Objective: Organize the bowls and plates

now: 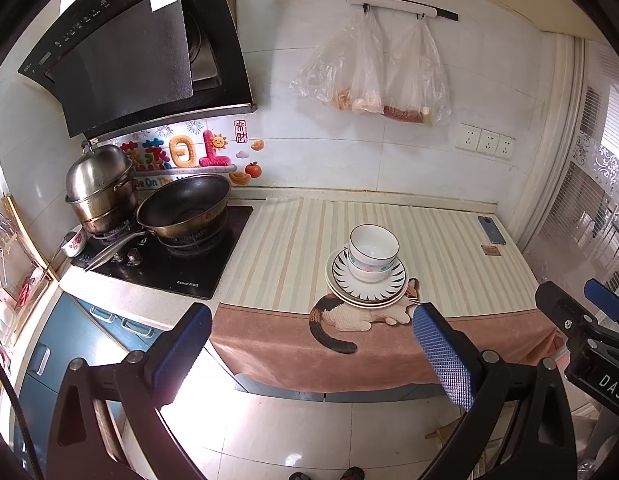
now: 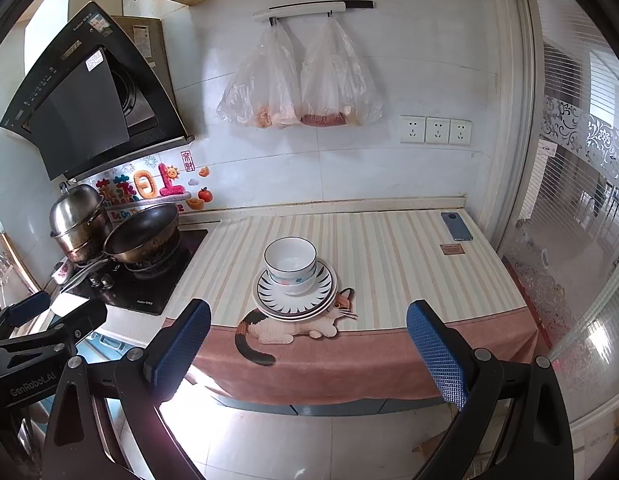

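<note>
Two white bowls are nested and stand on a stack of plates, the top plate with a dark ray pattern. The stack rests on a striped cloth with a cat picture on the counter. My left gripper is open with nothing between its fingers, held back from the counter's front edge, above the floor. My right gripper is likewise open and holds nothing, short of the stack. Each gripper shows at the edge of the other's view.
A stove with a black wok and a steel pot is at the left. A phone and a small brown card lie at the counter's far right. Plastic bags hang on the wall. A glass door stands at the right.
</note>
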The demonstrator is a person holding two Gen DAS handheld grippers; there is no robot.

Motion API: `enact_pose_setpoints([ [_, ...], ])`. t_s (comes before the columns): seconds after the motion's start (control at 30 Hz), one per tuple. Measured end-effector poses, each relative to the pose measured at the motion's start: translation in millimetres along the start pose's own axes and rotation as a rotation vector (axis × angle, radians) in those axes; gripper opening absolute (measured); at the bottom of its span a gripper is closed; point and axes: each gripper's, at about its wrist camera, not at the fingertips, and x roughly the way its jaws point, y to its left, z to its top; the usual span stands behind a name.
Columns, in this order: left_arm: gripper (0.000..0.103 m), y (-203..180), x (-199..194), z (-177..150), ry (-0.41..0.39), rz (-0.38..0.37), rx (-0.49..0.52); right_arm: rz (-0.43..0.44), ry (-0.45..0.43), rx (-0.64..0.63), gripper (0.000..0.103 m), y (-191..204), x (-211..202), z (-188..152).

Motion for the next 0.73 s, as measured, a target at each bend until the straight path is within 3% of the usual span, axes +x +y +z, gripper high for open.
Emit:
enact_pose_setpoints([
  [0.73, 0.103, 2.4, 0.8, 1.7, -0.008, 0.01, 0.01, -0.003, 0.007, 0.006, 0.101, 1.8, 1.5, -2.8],
])
